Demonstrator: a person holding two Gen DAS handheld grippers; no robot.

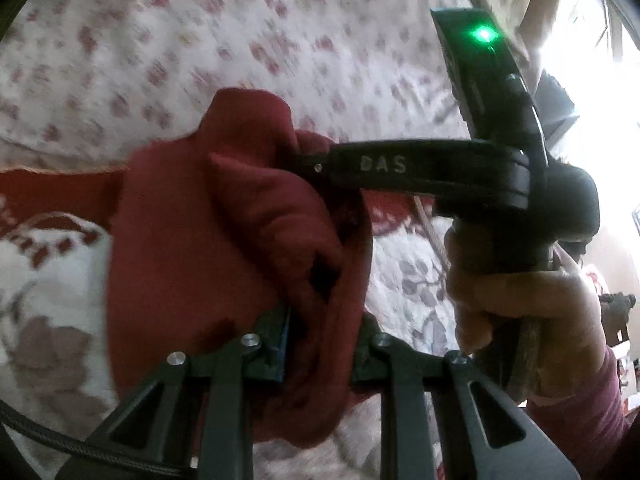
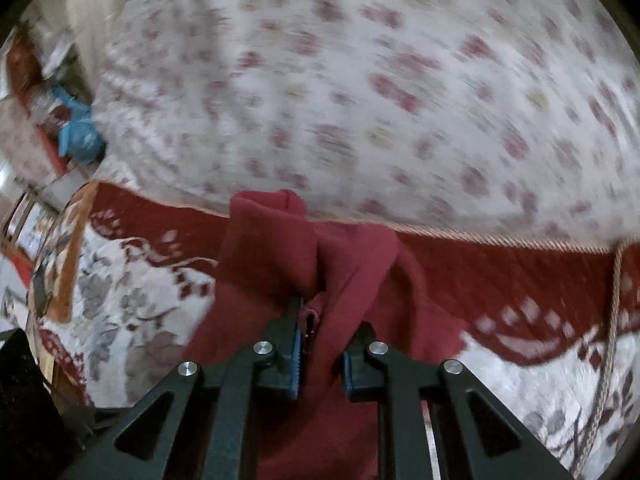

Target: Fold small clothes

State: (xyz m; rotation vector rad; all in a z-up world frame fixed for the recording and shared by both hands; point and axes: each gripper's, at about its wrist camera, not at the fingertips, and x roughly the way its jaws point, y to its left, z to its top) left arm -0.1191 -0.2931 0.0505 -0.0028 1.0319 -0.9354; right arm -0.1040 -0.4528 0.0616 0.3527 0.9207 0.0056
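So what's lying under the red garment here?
Under the red garment, held bunched by both the left gripper and right gripper, the floral bedspread shows around it. Whatever lies directly beneath is covered.

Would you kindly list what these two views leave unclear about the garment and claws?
- Left wrist: red garment bunched; its type and fold state unreadable.
- Left wrist: left claw fingertips buried in cloth.
- Right wrist: right claw grip point covered by folds.
- Both: floral bedspread motion-blurred.
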